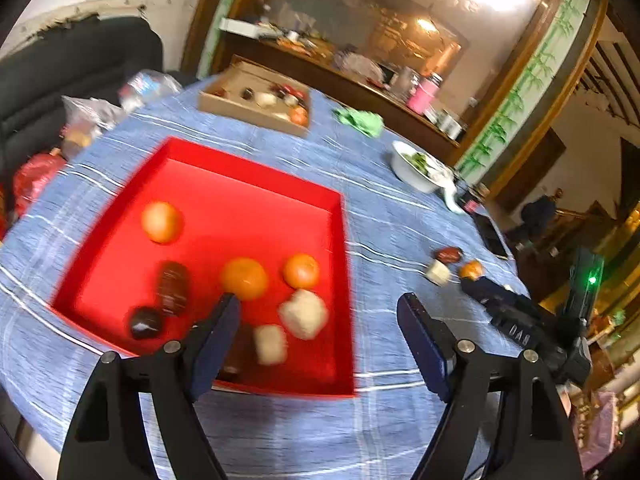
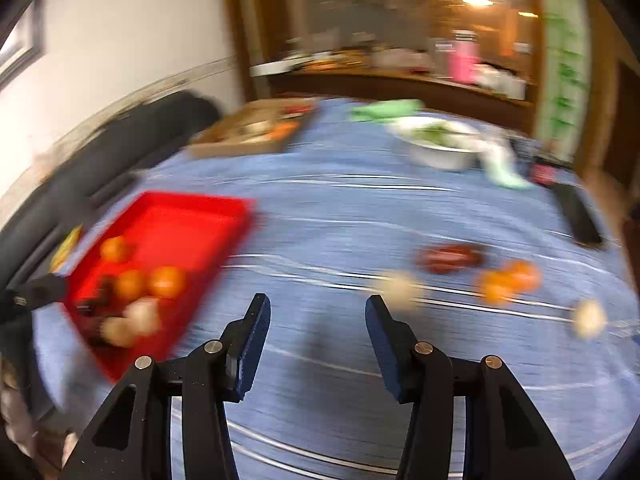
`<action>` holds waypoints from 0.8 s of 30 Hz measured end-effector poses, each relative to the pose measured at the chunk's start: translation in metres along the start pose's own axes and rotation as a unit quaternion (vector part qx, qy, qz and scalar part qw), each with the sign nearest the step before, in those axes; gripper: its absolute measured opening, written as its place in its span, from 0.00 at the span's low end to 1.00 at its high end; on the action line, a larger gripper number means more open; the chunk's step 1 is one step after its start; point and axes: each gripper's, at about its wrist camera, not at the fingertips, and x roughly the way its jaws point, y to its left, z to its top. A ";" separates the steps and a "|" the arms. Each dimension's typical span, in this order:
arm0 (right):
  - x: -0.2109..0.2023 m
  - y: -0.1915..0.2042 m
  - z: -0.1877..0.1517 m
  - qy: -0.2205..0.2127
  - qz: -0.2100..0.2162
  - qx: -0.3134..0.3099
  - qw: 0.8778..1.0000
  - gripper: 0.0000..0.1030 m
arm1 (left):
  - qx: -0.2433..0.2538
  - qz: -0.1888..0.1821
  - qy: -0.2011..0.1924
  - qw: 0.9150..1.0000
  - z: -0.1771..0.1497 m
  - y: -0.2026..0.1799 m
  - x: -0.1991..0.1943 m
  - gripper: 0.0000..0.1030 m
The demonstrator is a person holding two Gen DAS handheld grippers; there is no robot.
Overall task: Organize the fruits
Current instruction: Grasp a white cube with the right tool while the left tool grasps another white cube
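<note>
Notably, the right wrist view is smeared by motion blur: fruit outlines there are soft and doubled, and the count of loose pieces cannot be fixed. The left wrist view is sharper, though its near items are blurred too.

Left gripper (image 1: 320, 308): fingers wide apart, nothing between them. Its left finger (image 1: 218, 336) overlaps the near edge of the red tray (image 1: 256, 168) and hides part of a dark item under it. In the tray: three oranges (image 1: 244, 278), two dark fruits (image 1: 173, 288), two pale pieces (image 1: 304, 314). All lie ahead and left of the gap, none inside it.

Right gripper (image 2: 317, 308): fingers apart, empty, over bare blue cloth (image 2: 320, 220). Loose fruit sits ahead and to the right: a pale piece (image 2: 400, 286) just beyond the right fingertip, a dark fruit (image 2: 450, 258), orange blurs (image 2: 508, 280), another pale piece (image 2: 588, 318). The tray lies well left.

A cardboard box (image 1: 256, 98) and white bowl (image 1: 416, 168) stand at the far side.
</note>
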 end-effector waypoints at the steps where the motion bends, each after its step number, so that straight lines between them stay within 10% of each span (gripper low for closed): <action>1: -0.006 -0.027 -0.003 -0.004 -0.025 0.018 1.000 0.52 | 0.002 -0.007 0.006 1.000 -0.001 -0.007 0.004 0.79; 9: -0.012 -0.190 -0.014 -0.008 -0.169 0.161 0.972 0.52 | 0.064 -0.050 0.049 0.996 -0.015 -0.076 0.038 0.80; 24: 0.014 -0.209 -0.028 0.030 -0.164 0.167 0.972 0.42 | 0.182 0.008 0.081 0.980 -0.020 -0.163 0.139 0.79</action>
